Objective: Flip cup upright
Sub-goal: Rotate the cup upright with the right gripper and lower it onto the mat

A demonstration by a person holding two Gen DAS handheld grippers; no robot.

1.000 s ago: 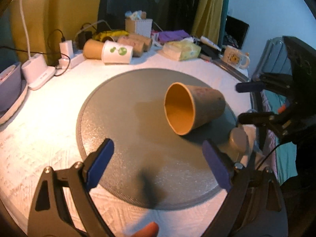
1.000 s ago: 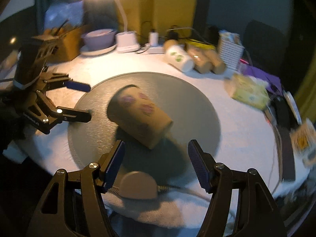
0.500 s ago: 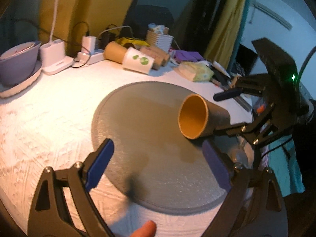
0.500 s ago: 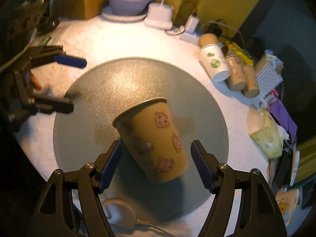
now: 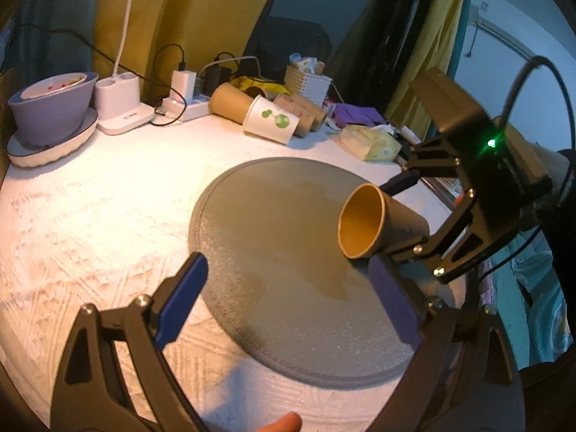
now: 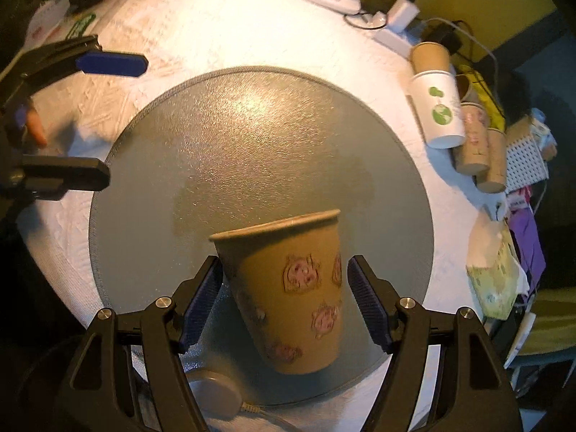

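A tan paper cup [image 6: 288, 288] with pink prints is tilted on its side over the round grey mat [image 6: 252, 144]. My right gripper [image 6: 286, 302] straddles it, its blue pads at both sides of the cup body, and holds it off the mat. In the left wrist view the cup [image 5: 374, 225] points its open mouth left, with the right gripper [image 5: 396, 212] behind it. My left gripper [image 5: 288, 302] is open and empty, low over the mat's near edge [image 5: 223, 324].
Several paper cups [image 5: 270, 117] lie at the table's back, next to a power strip [image 5: 183, 108], a lamp base [image 5: 122, 108] and a purple bowl [image 5: 54, 108]. A tissue pack [image 5: 370, 142] lies at the right. A round puck with a cable [image 6: 216, 392] sits at the mat's front.
My right gripper has closed in around the cup and lifted it off the mat, tilting it. My left gripper has drawn back to the left, still open.
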